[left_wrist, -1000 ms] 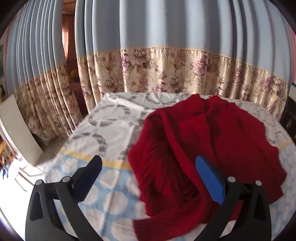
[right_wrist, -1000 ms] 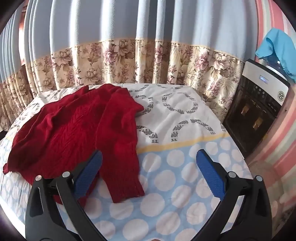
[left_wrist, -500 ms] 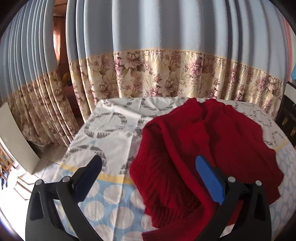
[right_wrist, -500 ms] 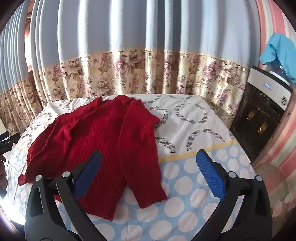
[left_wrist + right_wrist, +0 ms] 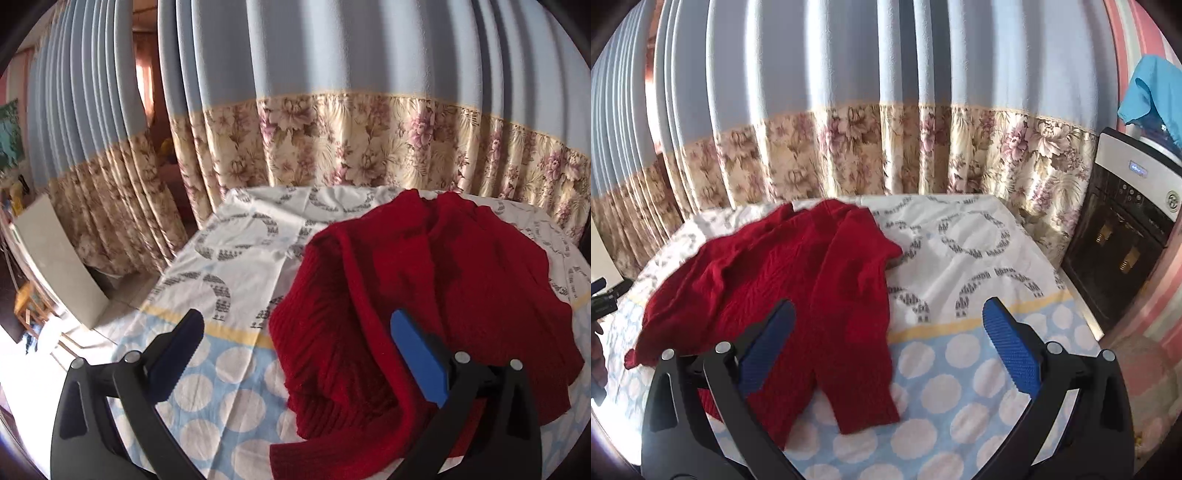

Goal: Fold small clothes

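left tongs spread wide, right tongs likewise

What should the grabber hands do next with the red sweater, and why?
Probably lower the right gripper onto the cuff of the sleeve that lies folded over the red sweater. Both grippers are open and hold nothing, the left gripper too, and the sweater lies rumpled on the dotted sheet. That cuff is the nearest loose end to pinch.
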The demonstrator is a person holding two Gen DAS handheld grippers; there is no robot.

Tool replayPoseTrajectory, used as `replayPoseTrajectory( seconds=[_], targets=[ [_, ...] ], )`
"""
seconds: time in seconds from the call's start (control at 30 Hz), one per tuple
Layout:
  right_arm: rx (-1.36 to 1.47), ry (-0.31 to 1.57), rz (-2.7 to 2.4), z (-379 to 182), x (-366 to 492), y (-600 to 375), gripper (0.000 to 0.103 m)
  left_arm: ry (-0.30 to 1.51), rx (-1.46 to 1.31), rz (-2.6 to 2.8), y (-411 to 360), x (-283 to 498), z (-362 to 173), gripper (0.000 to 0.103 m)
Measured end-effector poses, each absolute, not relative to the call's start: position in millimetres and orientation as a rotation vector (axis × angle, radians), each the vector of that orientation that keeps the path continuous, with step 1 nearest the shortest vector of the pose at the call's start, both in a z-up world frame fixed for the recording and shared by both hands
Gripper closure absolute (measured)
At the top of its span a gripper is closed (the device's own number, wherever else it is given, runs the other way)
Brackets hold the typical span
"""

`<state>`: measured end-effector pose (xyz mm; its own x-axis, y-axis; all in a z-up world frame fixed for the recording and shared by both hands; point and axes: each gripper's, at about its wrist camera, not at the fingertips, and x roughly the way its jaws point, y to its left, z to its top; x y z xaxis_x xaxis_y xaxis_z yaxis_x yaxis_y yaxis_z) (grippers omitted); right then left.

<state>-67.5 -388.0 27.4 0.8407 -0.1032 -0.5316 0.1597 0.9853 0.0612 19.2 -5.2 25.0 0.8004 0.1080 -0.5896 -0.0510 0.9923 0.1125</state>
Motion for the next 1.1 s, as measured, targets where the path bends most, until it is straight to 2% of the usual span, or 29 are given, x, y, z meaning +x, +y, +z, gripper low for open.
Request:
replayPoseTrajectory(
  seconds=[0.2, 0.53, 0.77, 1.1],
  targets=[
    [0.107, 0.575, -0.103, 19.7, -60.1, -400.0, 0.003, 0.63, 0.05, 0.15, -17.4, 7.6, 35.1, 0.001],
    [0.027, 0.584, -0.122, 12.6, -71.7, -384.4, 0.003, 0.673, -0.025, 0.161, -16.2, 0.1, 18.0, 0.001],
    [0.115, 0.619, -0.139, -2.5, -70.3, -394.6, 0.003, 0.707, -0.058, 0.061, 1.6, 11.4, 5.3, 0.001],
    [0.133, 0.645, -0.257, 8.1, -66.4, -384.4, 0.003, 0.698, 0.024, -0.006, 3.0, 22.7, 3.5, 0.001]
  ],
)
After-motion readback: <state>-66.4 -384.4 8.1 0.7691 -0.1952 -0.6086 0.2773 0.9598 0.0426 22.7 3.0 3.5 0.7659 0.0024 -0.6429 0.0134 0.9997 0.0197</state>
